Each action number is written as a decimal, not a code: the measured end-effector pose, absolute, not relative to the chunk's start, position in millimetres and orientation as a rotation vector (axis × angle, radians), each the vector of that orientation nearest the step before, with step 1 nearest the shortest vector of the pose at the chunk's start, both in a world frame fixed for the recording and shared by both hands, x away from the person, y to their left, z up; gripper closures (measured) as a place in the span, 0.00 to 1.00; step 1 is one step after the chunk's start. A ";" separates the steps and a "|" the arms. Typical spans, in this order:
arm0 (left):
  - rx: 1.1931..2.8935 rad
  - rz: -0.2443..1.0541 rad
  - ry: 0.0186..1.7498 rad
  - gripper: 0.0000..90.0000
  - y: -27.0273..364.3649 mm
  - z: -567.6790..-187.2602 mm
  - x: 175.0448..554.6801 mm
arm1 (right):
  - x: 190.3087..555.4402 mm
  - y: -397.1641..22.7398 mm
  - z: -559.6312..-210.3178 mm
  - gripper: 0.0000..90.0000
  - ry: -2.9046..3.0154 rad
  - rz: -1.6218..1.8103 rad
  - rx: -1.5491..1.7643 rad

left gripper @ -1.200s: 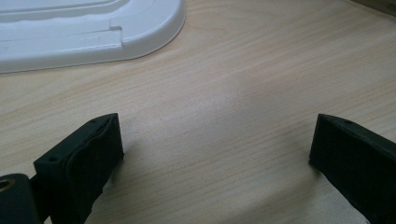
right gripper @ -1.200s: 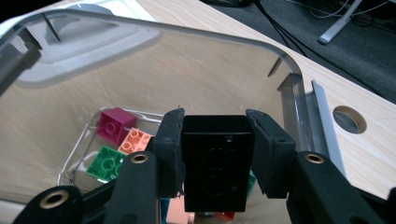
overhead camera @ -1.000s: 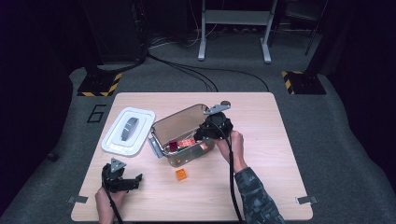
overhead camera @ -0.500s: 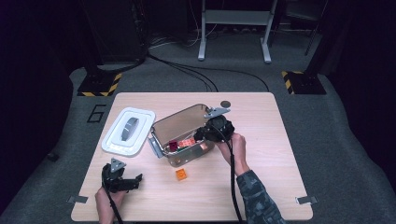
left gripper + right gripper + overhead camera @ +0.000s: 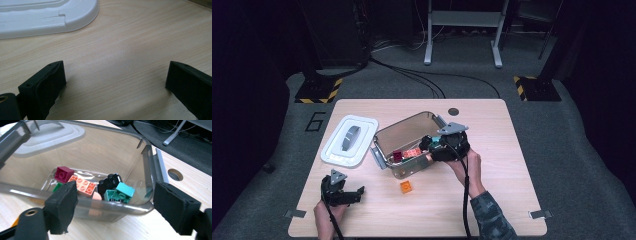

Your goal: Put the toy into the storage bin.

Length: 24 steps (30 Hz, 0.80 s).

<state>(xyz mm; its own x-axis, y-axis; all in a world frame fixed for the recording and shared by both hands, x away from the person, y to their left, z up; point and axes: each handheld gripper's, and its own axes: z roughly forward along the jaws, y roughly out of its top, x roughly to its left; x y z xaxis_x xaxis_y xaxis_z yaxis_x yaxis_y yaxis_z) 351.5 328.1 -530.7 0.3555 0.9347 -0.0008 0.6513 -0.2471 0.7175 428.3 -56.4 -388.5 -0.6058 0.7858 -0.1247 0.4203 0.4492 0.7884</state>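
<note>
Two grippers work here, and the left gripper (image 5: 354, 192) rests low on the table (image 5: 492, 200) with jaws wide apart and nothing between them, probably only waiting; the white lid (image 5: 349, 140) lies just ahead of it, set aside so the box stays open. Right of it an orange brick (image 5: 406, 187) sits loose beside the clear box (image 5: 404, 137); the right gripper (image 5: 112, 207) has just been opening its jaws at the near rim, empty now, with the teal brick (image 5: 122, 192) lying inside among others, seemingly just dropped there.
</note>
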 end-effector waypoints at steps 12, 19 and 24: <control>1.993 0.580 1.374 0.03 328.1 -530.7 351.6 | 398.7 -53.8 -416.8 0.10 2.334 1.045 0.990; 1.992 0.580 1.374 0.03 328.1 -530.7 351.6 | 385.7 -42.2 -439.4 0.09 2.400 1.058 1.010; 1.992 0.580 1.374 0.03 328.1 -530.7 351.6 | 377.5 -26.1 -461.7 0.03 2.472 1.063 1.010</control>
